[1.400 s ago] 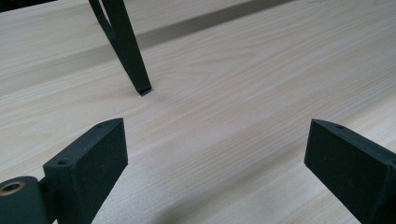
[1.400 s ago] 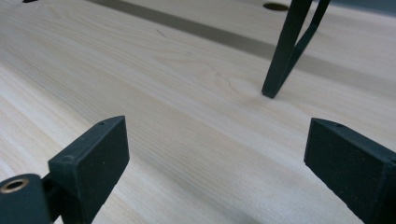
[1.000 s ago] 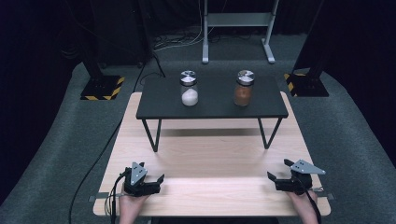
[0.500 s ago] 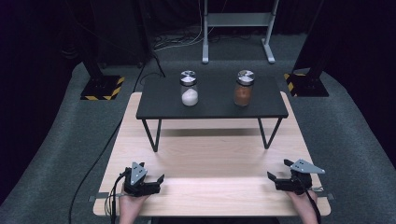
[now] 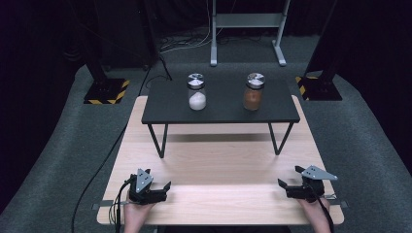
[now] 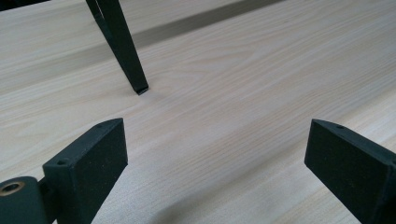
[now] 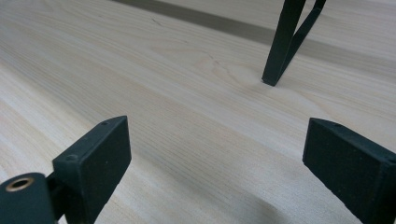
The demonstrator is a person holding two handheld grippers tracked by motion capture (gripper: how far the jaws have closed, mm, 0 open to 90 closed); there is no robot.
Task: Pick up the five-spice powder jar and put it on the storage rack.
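A: Pale wood, grain running crosswise: that is the table I rest on, a gripper in each hand at its near edge. What lies ahead?

B: Two glass jars on the black raised shelf at the far side. The jar of white powder stands left of centre, the jar of brown powder right of centre, both upright, long axis vertical, well apart from each other.

A: And from me?

B: Both are well ahead and higher than the jaws. Your left gripper is nearer the white jar, your right gripper nearer the brown one. I judge each hand suits the jar on its own side.

A: My jaws?

B: Wide on both sides, holding nothing. In the left gripper view one black shelf leg stands ahead on bare wood; in the right gripper view another shelf leg does.

A: The lids?

B: Each jar top shows a light and dark pattern; too small to tell whether it is a cap or a marker.

A: The room?

B: Grey carpet, dark surround, a metal stand behind, hazard-striped bases at the sides.
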